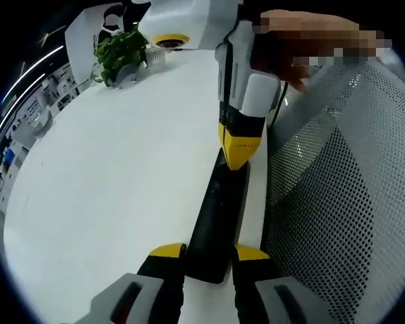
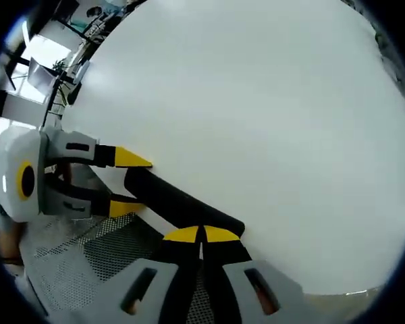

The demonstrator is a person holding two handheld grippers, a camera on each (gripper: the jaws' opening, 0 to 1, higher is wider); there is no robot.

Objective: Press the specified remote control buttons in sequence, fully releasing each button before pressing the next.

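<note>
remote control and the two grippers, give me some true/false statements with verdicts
1. The remote control lies on the white table. True.
2. The left gripper holds the remote's near end between its jaws. True.
3. The right gripper is wide open. False: its yellow tips meet, pressed down on the remote's far end.
4. The remote is white. False: it is black.
5. A green plant stands at the table's far side in the left gripper view. True.
6. A mesh chair back lies on top of the remote. False: it stands beside the table edge.
</note>
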